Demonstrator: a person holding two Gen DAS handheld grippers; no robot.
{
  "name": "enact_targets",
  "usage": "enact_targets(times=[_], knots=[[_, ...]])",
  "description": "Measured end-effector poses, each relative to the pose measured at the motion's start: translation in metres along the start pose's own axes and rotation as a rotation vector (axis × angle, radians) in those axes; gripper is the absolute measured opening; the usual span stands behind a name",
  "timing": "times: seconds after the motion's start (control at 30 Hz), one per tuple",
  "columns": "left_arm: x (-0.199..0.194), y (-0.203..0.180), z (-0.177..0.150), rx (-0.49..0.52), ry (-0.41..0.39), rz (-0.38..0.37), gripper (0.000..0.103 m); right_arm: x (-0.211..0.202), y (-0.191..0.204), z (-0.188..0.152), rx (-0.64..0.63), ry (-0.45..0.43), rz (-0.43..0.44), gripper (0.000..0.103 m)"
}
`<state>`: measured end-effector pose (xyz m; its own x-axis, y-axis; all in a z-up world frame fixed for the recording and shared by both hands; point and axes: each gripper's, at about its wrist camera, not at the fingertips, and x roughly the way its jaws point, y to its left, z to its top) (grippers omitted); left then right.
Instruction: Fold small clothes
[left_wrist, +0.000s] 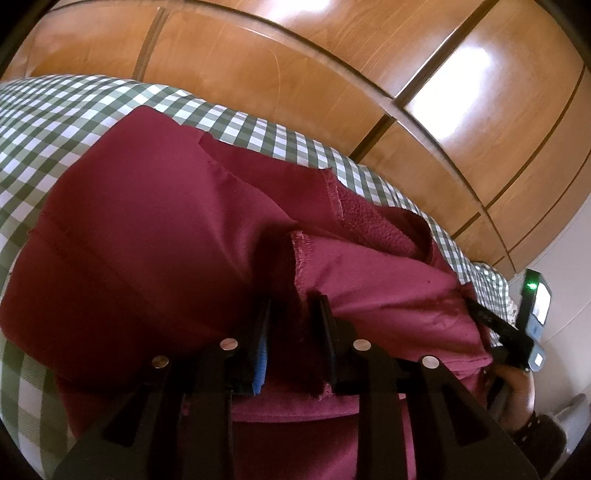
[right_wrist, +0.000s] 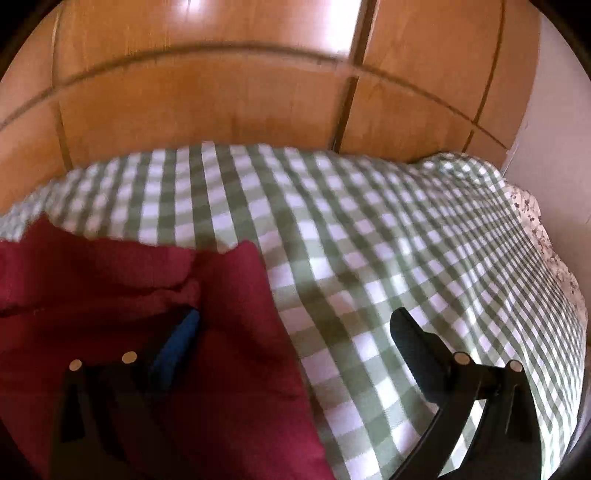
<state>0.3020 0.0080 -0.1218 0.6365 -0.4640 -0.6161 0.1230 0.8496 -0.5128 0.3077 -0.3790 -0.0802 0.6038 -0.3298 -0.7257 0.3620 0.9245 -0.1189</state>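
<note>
Fingers of the left gripper (left_wrist: 291, 332) pinch 1 maroon garment (left_wrist: 147, 229) (fleece lining showing); the right gripper (right_wrist: 295, 332) gapes wide over 1 checked cover (right_wrist: 369, 229).

1. One maroon garment (left_wrist: 155, 236) lies on the checked cover (left_wrist: 55, 110).
2. One checked cover lies in front of the wooden panels (right_wrist: 221, 110).
3. Two grippers: left gripper (left_wrist: 291, 332), right gripper (right_wrist: 295, 332).
</note>
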Motion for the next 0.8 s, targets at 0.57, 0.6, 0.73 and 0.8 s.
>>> enact_targets(times=[0.57,0.6,0.73,0.8], knots=[[-0.097,0.000,-0.057,0.030,-0.057,0.040,0.088,-0.121,-0.062,-0.115,0.186,0.121,0.480,0.094],[-0.107,0.003,-0.063,0.028,-0.068,0.044,0.088,-0.125,-0.064,-0.120,0.190,0.125,0.493,0.094],[-0.139,0.016,-0.083,0.031,-0.088,0.094,0.088,-0.147,-0.069,-0.144,0.201,0.107,0.535,0.094],[-0.150,0.026,-0.091,0.005,-0.088,0.112,0.088,-0.157,-0.073,-0.156,0.212,0.099,0.564,0.094]])
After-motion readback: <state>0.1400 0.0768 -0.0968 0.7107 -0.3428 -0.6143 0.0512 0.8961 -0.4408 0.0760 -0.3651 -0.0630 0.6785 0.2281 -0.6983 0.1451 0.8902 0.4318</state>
